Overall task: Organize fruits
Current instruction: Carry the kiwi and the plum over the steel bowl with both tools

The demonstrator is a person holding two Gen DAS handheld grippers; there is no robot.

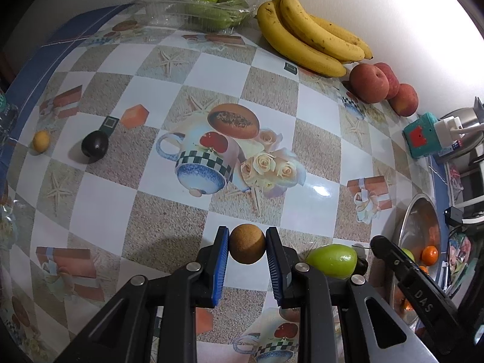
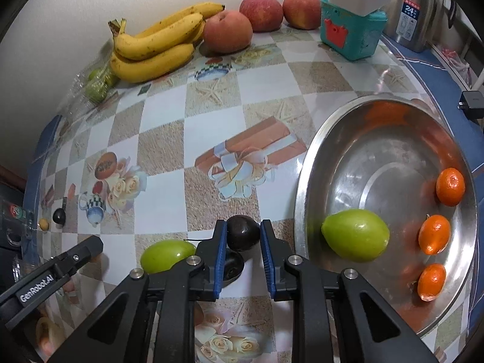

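My left gripper (image 1: 247,249) is shut on a round brown fruit (image 1: 247,244), held above the tablecloth. My right gripper (image 2: 243,235) is shut on a dark purple fruit (image 2: 243,232), just left of the steel bowl (image 2: 305,187); another dark fruit (image 2: 233,264) lies under it. The bowl holds a green fruit (image 2: 355,234) and three small oranges (image 2: 450,186). A second green fruit (image 2: 167,255) lies on the table left of my right gripper; it also shows in the left wrist view (image 1: 332,260). A dark fruit (image 1: 94,146) and a small yellow fruit (image 1: 41,141) lie at the far left.
Bananas (image 1: 305,34) and three red apples (image 1: 369,83) lie along the wall. A clear plastic box of green fruits (image 1: 208,9) sits at the back. A teal box with a white plug (image 2: 351,27) and a steel kettle (image 2: 414,9) stand at the back right.
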